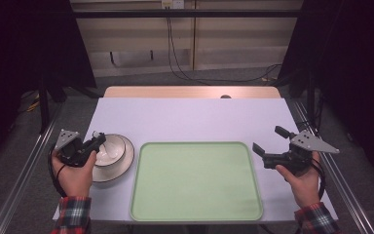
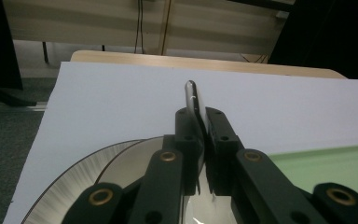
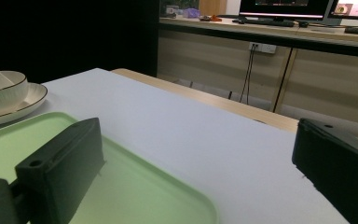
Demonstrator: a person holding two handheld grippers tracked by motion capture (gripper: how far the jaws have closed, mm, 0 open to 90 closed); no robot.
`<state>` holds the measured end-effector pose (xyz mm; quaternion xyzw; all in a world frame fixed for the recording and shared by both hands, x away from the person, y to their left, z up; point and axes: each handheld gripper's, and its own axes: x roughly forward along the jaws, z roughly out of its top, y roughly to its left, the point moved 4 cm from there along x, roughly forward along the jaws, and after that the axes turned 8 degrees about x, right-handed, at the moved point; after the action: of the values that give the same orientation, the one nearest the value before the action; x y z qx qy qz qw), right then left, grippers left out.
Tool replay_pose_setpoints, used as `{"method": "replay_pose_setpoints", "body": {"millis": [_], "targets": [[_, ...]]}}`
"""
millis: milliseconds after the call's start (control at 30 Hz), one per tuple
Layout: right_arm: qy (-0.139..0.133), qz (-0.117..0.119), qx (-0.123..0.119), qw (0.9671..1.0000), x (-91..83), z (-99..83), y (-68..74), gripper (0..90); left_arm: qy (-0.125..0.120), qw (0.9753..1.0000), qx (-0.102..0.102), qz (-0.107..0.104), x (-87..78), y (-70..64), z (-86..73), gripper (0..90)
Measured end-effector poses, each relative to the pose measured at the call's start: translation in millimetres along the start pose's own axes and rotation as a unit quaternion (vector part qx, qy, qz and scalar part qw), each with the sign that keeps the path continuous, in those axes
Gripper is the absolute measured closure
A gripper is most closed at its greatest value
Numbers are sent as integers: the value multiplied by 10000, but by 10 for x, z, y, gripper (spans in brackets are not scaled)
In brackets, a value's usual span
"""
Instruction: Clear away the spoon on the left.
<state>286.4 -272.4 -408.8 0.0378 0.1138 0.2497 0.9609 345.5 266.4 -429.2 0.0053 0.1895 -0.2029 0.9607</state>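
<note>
A white spoon (image 2: 192, 97) is pinched by its handle between the jaws of my left gripper (image 1: 97, 141), which is shut on it. The spoon's handle end sticks out past the jaws over a white bowl (image 1: 113, 149). That bowl sits on a white plate (image 1: 121, 165) at the table's left. In the left gripper view the bowl (image 2: 137, 163) and plate (image 2: 72, 184) lie just under the jaws. My right gripper (image 1: 269, 140) is open and holds nothing, right of a pale green tray (image 1: 195, 180). The right gripper view shows the bowl (image 3: 2, 92) far left.
The green tray (image 3: 135, 191) lies bare at the table's front centre. A white sheet (image 1: 190, 119) covers the table, and a wooden strip (image 1: 190, 92) shows at the far edge. Cables hang at the wall behind, and metal rails run along both sides.
</note>
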Motion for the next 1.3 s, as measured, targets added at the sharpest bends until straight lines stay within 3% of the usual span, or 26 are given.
{"method": "replay_pose_setpoints", "body": {"millis": [467, 700, 933, 1300], "targets": [[26, -13, -25, 10000, 4, -9, 11, 16, -47, 9999, -53, -85, 5, -4, 8, 852], [26, -1, -30, 10000, -8, -7, 14, 16, -65, 9998, 20, -171, -44, -39, 94, 852], [16, -43, -2, 10000, -16, -7, 2, 14, -176, 9995, -55, -240, -126, -64, 203, 852], [51, -51, -30, 10000, -18, -16, 3, 10, -240, 9978, 75, -617, -254, -253, 429, 852]]}}
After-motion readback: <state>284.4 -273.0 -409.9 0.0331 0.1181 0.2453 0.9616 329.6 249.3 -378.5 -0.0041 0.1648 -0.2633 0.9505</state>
